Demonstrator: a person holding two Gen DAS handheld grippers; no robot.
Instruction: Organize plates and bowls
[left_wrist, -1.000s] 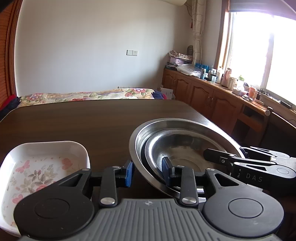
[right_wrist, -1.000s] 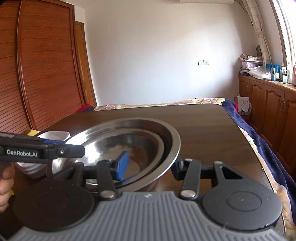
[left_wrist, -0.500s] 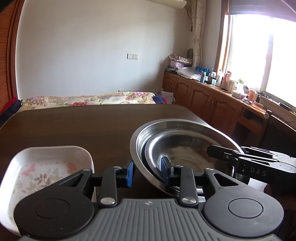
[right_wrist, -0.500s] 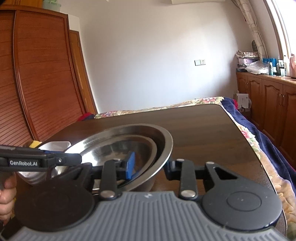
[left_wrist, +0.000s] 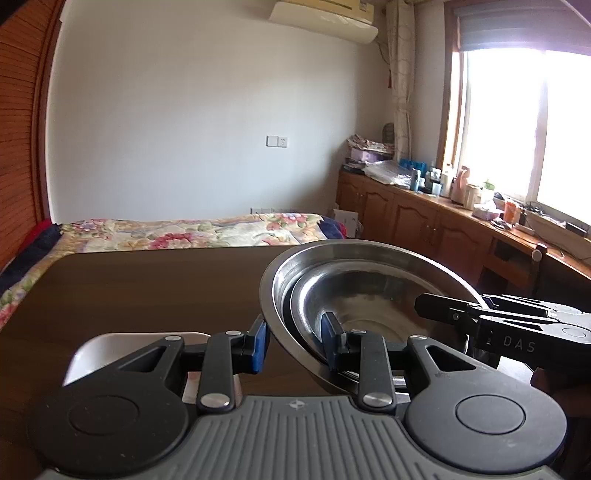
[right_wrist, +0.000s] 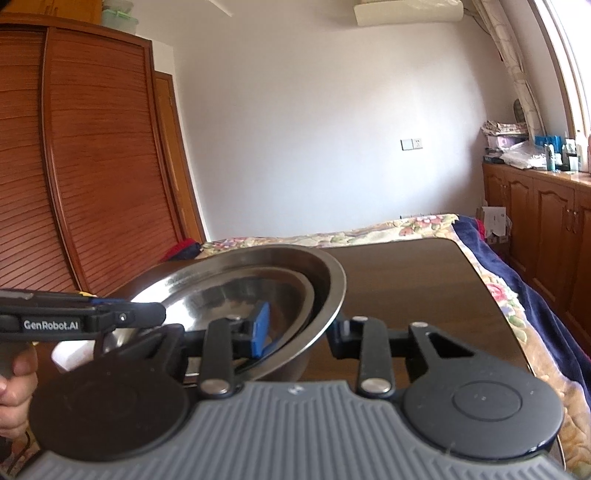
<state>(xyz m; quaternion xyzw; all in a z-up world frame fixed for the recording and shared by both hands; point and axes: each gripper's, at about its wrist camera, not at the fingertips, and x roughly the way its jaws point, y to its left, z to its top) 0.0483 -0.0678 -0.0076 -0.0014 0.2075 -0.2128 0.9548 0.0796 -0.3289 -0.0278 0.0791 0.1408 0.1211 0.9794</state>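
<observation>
A large steel bowl (left_wrist: 354, 254) with a smaller steel bowl (left_wrist: 362, 306) nested inside is held up above the dark wooden table (left_wrist: 155, 288). My left gripper (left_wrist: 293, 341) is shut on the bowls' near left rim, one blue pad outside, one inside. My right gripper (right_wrist: 301, 330) is shut on the opposite rim of the same bowls (right_wrist: 266, 284). A white floral dish (left_wrist: 122, 345) lies on the table below the left gripper, mostly hidden.
A bed with a floral cover (left_wrist: 184, 232) lies beyond the table's far edge. Wooden cabinets (left_wrist: 424, 225) with clutter run along the right under the window. A wooden wardrobe (right_wrist: 81, 166) stands at the left. The other gripper's body (left_wrist: 517, 328) reaches over the bowls.
Both grippers have lifted the nested bowls up off the table. The view has tilted upward, and the white dish has dropped low behind the left gripper.
</observation>
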